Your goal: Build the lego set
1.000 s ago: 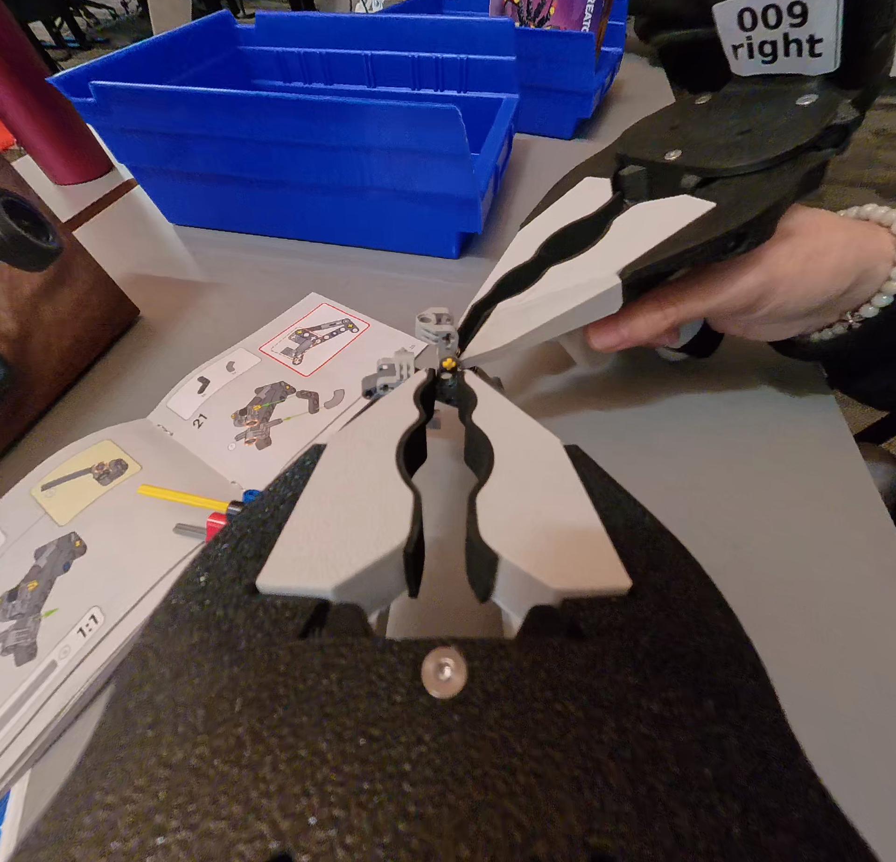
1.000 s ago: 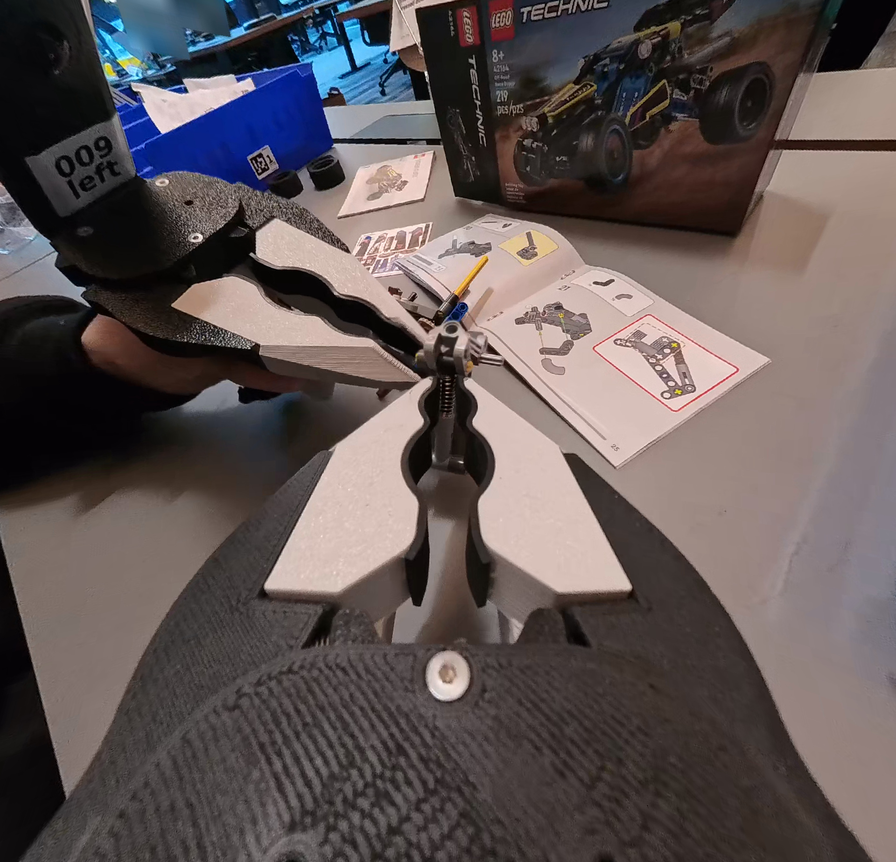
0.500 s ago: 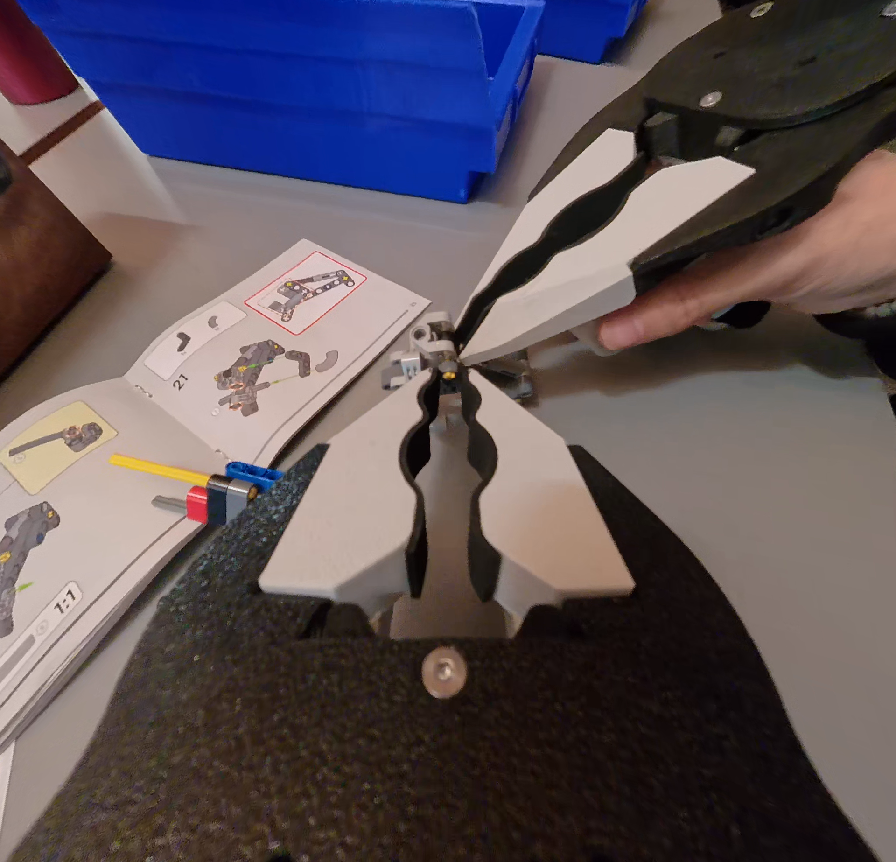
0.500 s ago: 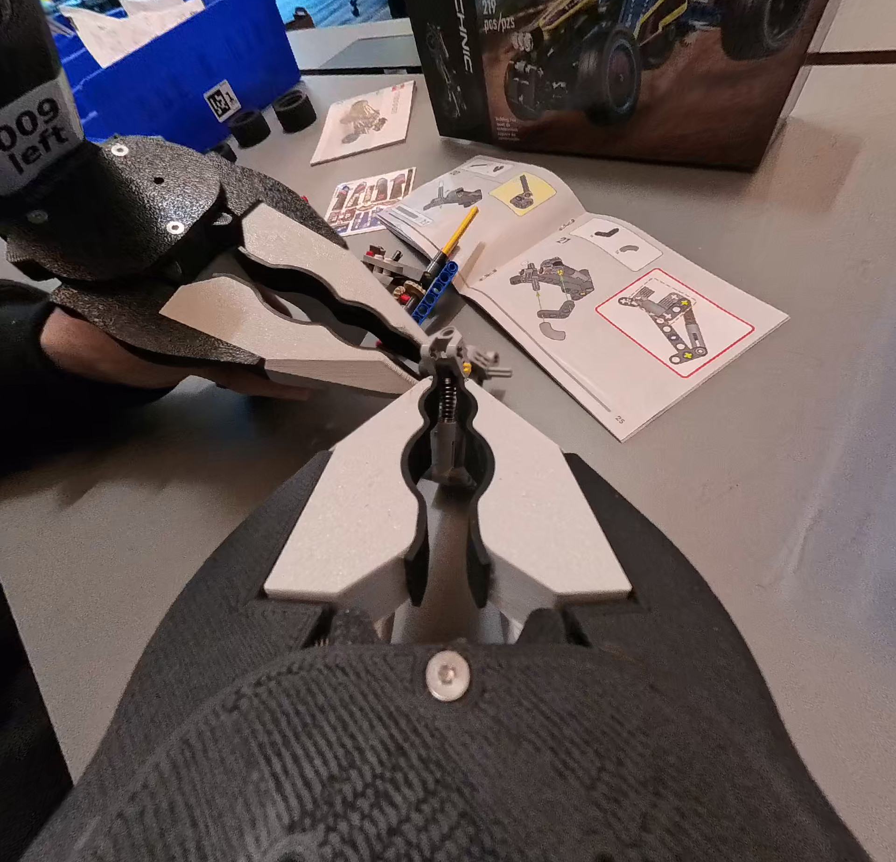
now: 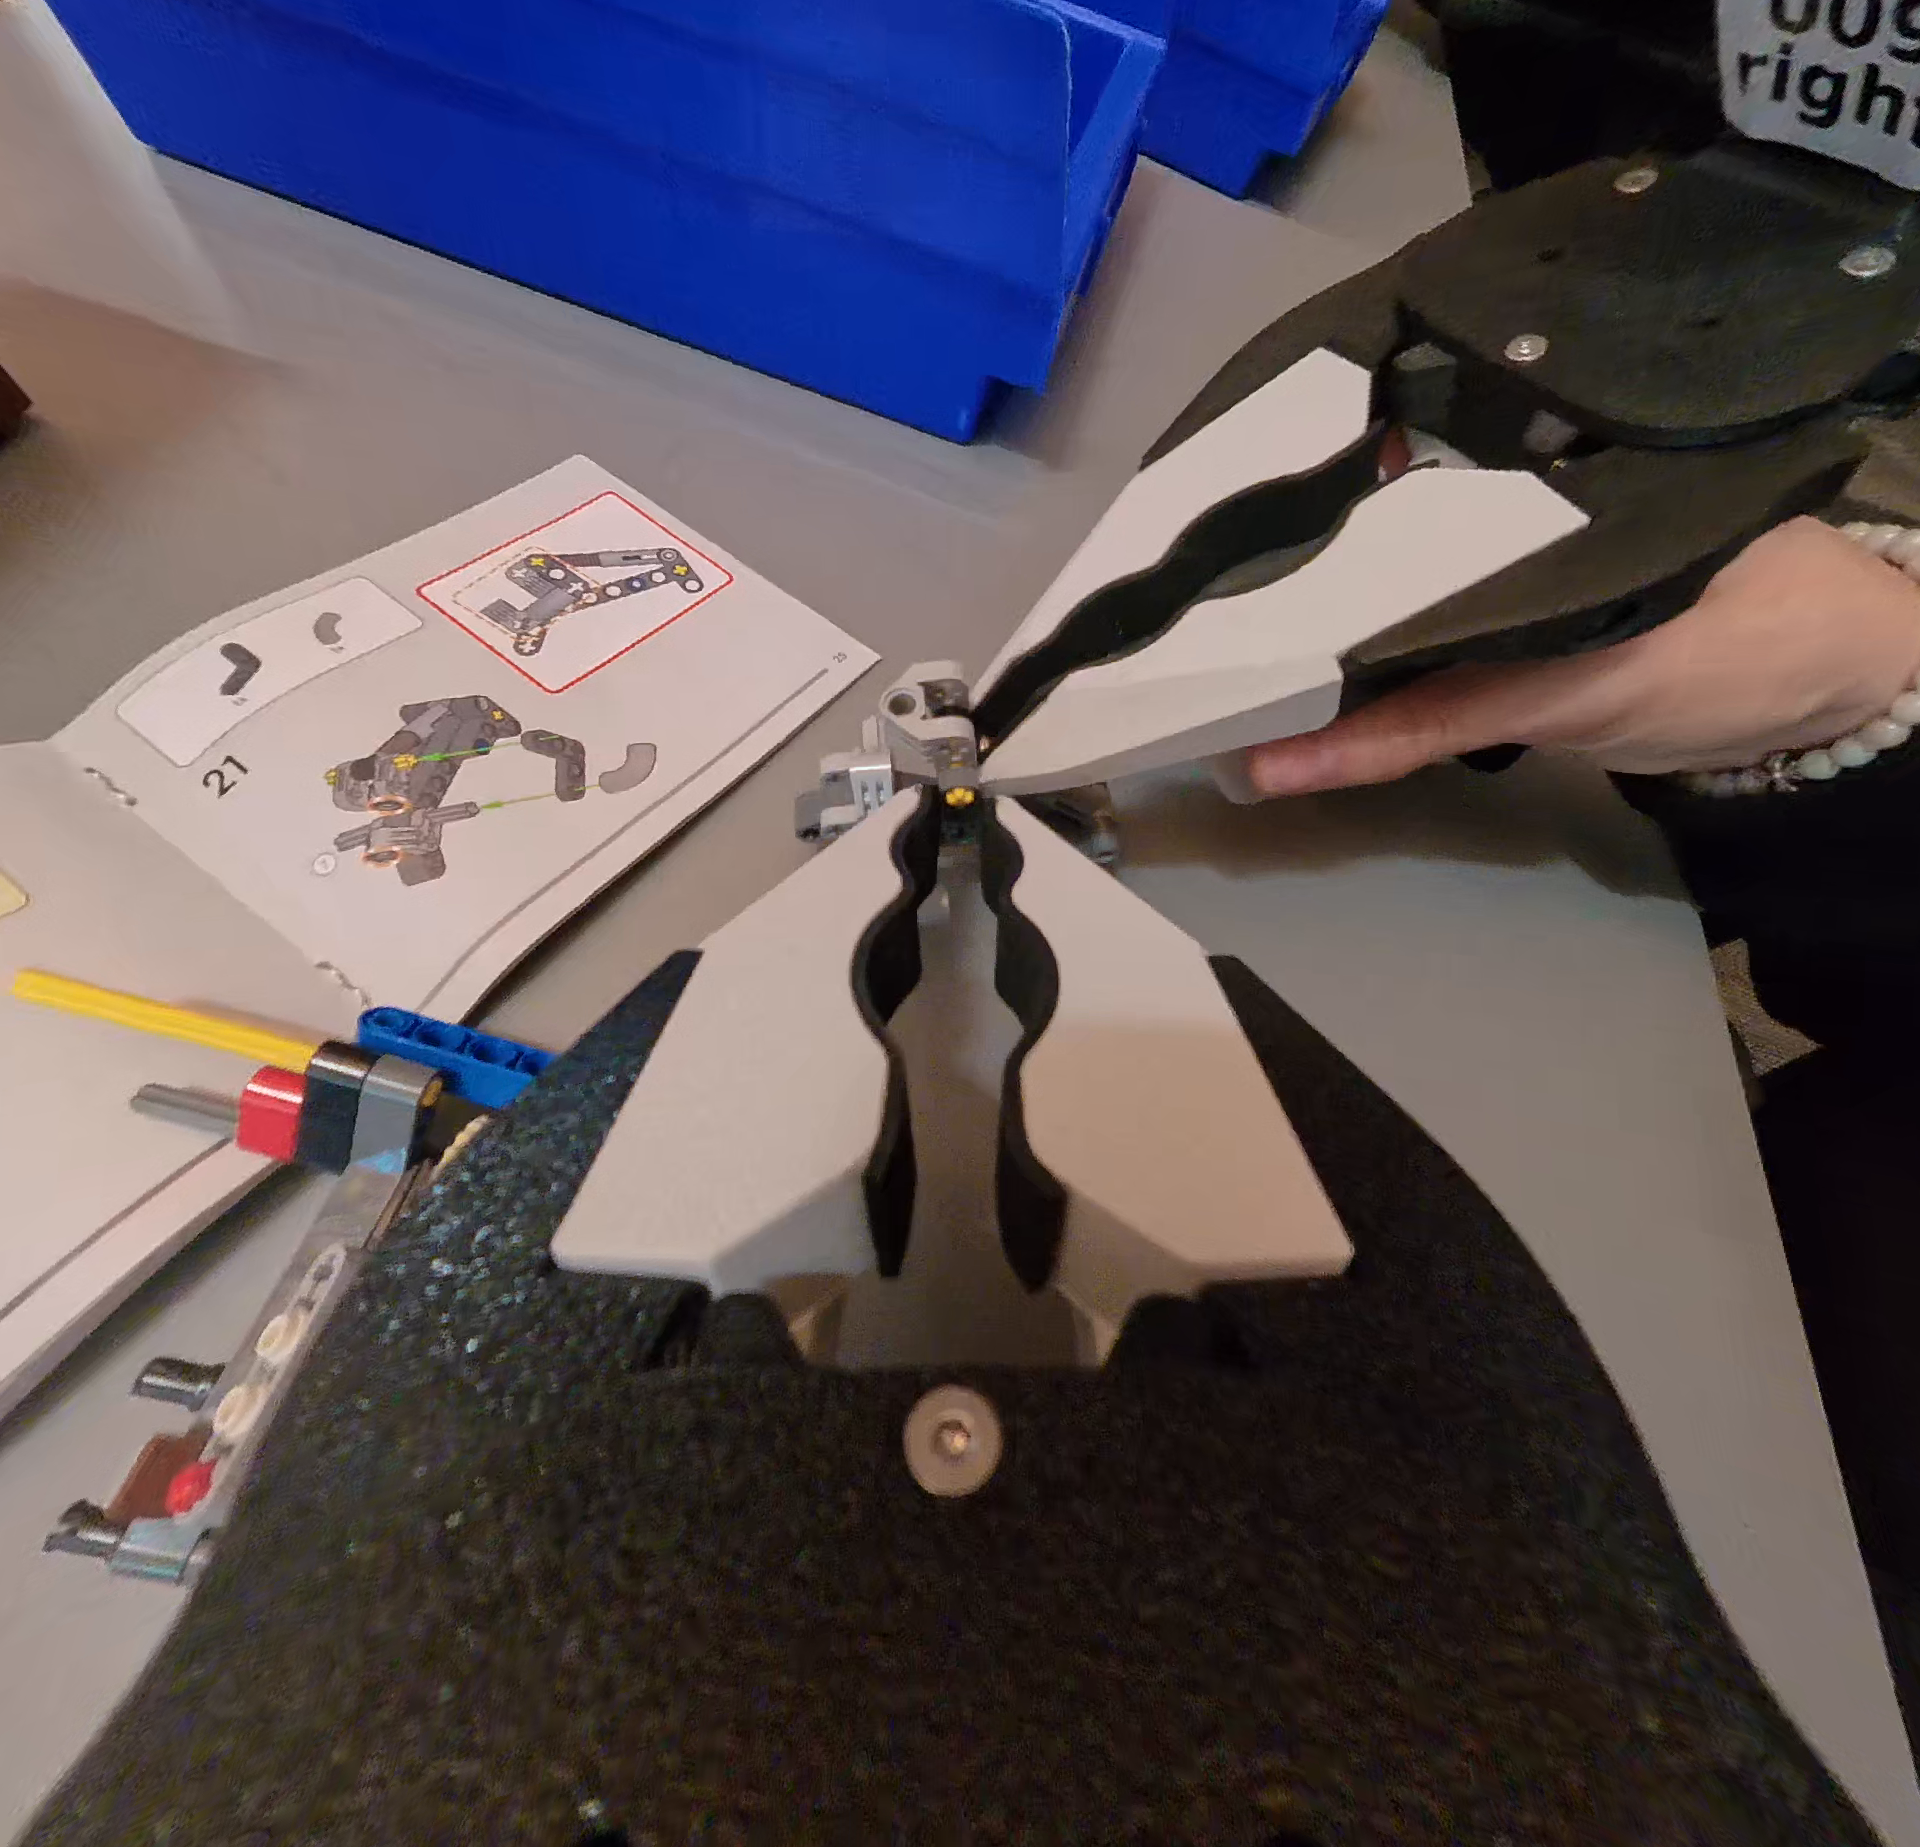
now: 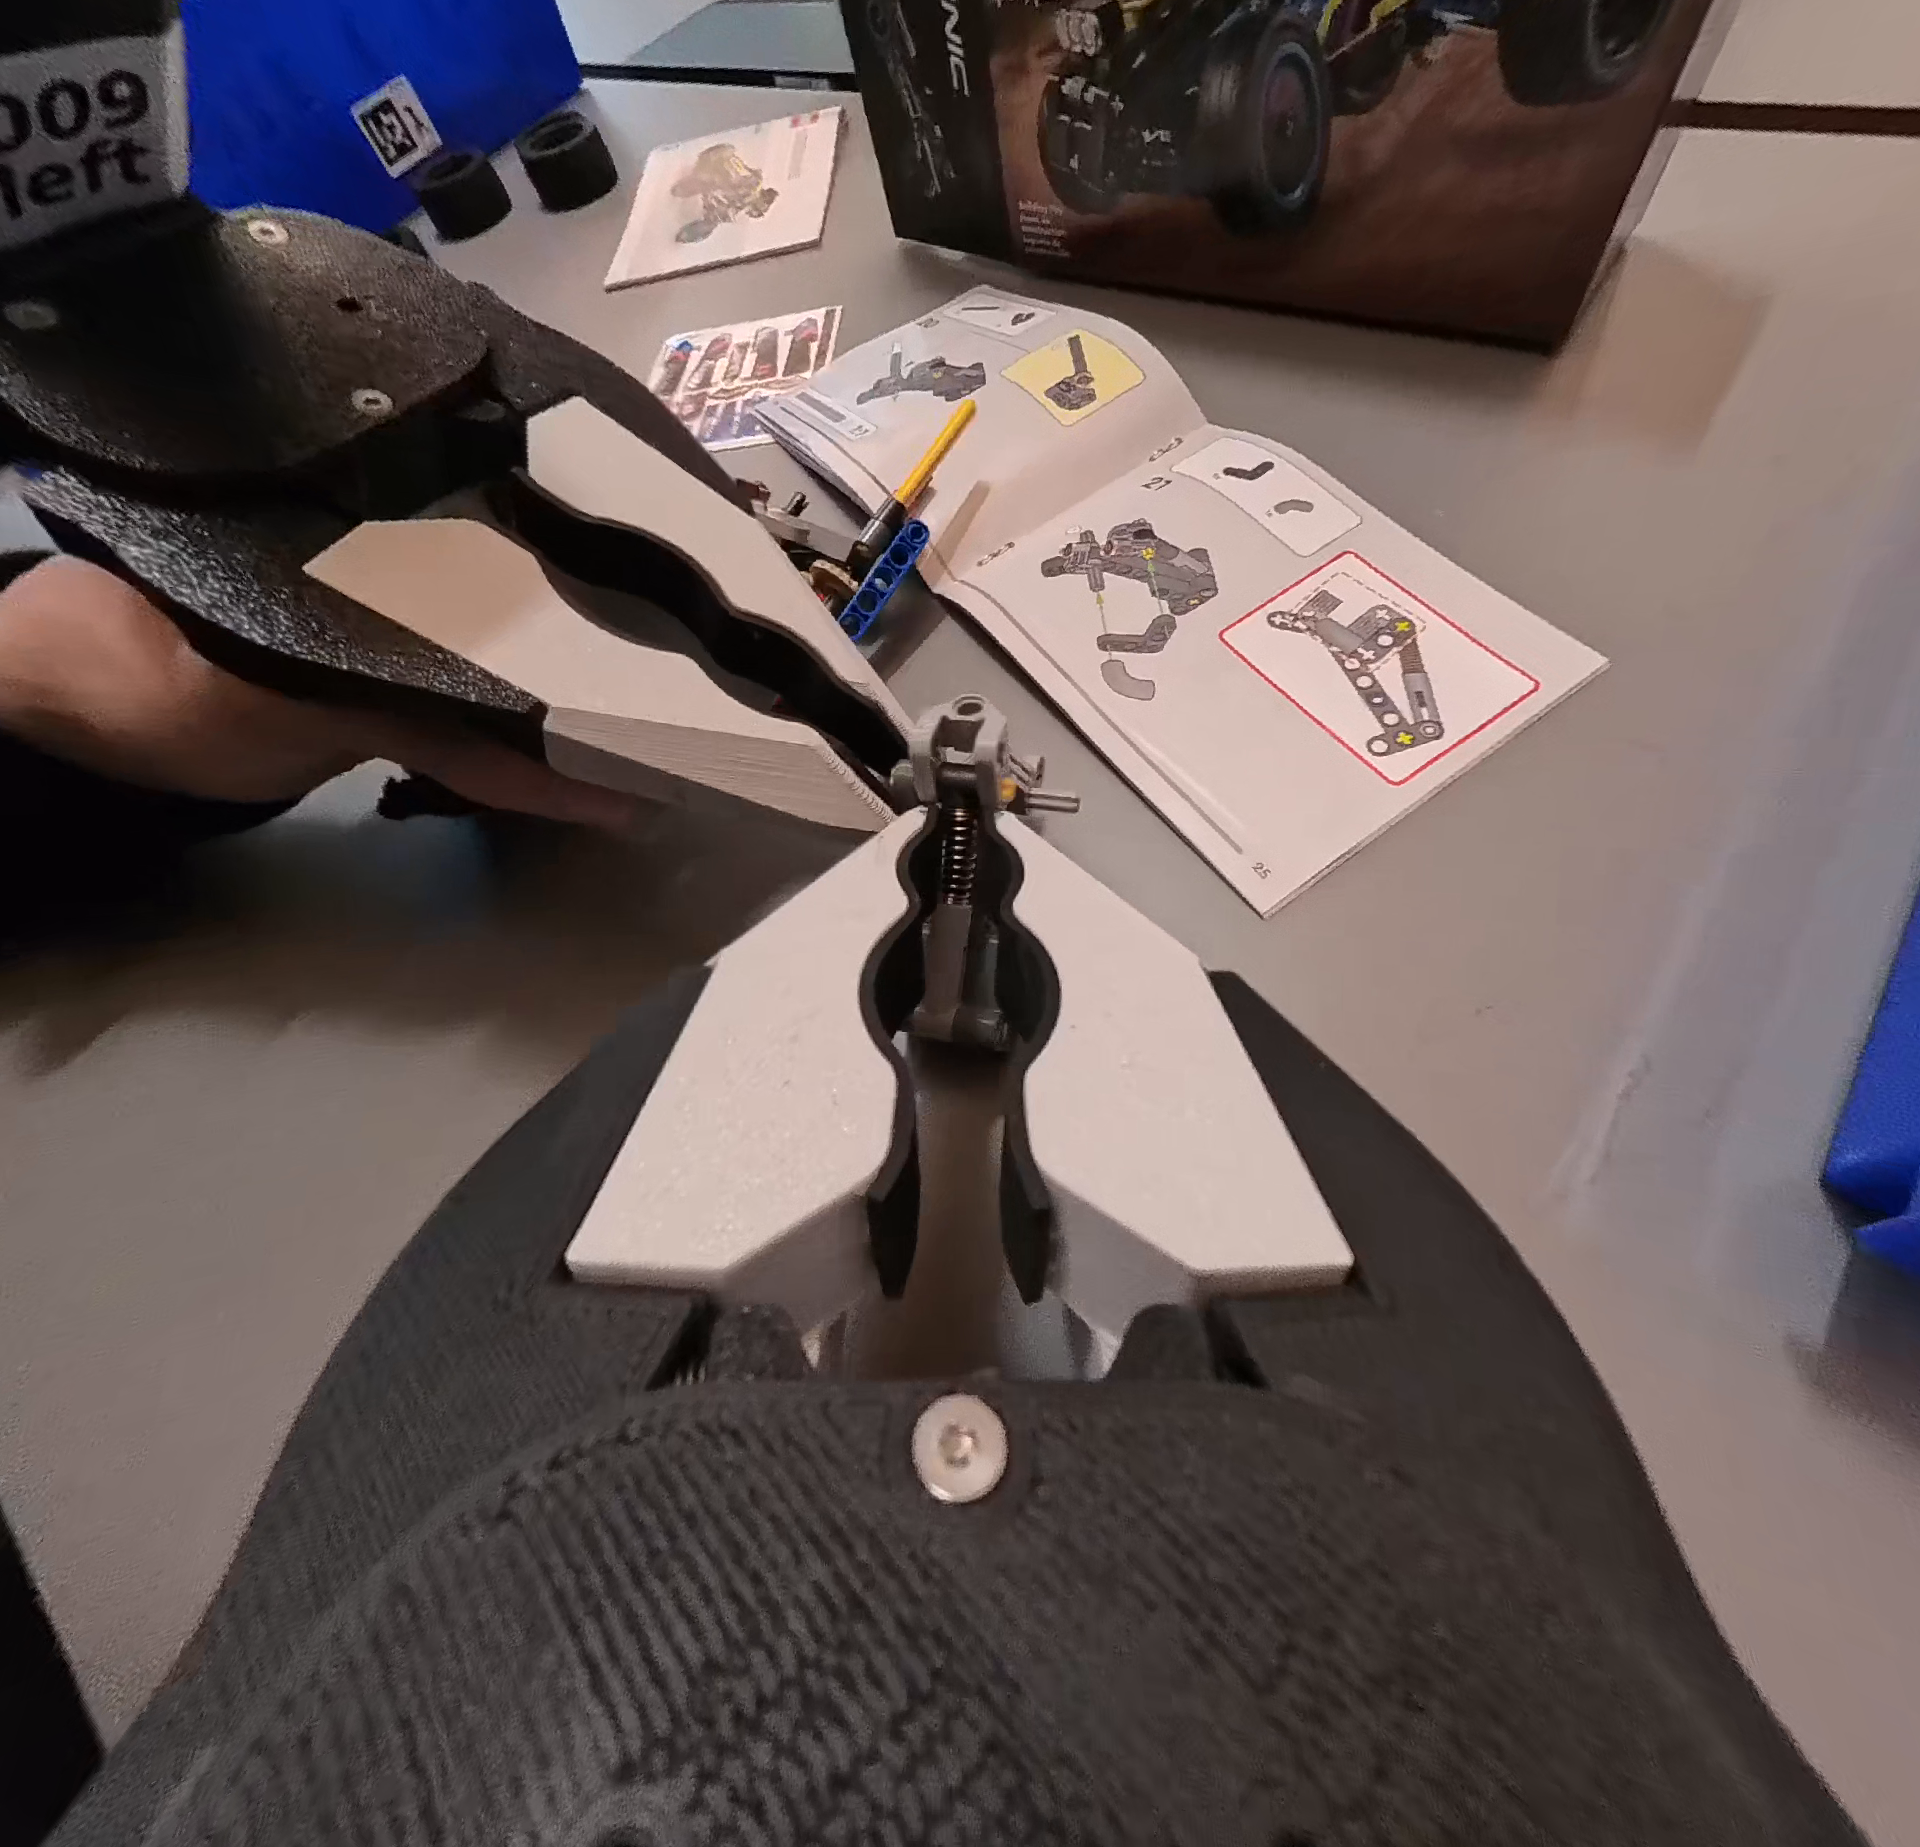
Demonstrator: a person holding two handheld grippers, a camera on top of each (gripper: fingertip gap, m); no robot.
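Note:
A small grey lego assembly (image 5: 902, 732) with a spring shock absorber (image 6: 956, 904) is held between both grippers close above the grey table. My left gripper (image 5: 951, 810) is shut on its end by a yellow pin. My right gripper (image 6: 961, 826) is shut on the shock absorber, whose grey head (image 6: 961, 743) sticks out past the tips. In the left wrist view the right gripper (image 5: 977, 753) comes in from the upper right. In the right wrist view the left gripper (image 6: 891, 789) comes in from the left. The tips of the two grippers nearly touch.
An open instruction booklet (image 5: 468, 706) lies left of the grippers and also shows in the right wrist view (image 6: 1247, 654). On it lie a yellow axle (image 5: 156, 1013) and a blue beam (image 5: 457, 1049). Blue bins (image 5: 623, 135) stand behind. The set's box (image 6: 1299, 83), two tyres (image 6: 462, 192) and a sticker sheet (image 6: 743, 363) lie farther off. The grippers are tip to tip, or close to it.
Both grippers have moved lower toward the table with the assembly still held between them. Both stay shut.

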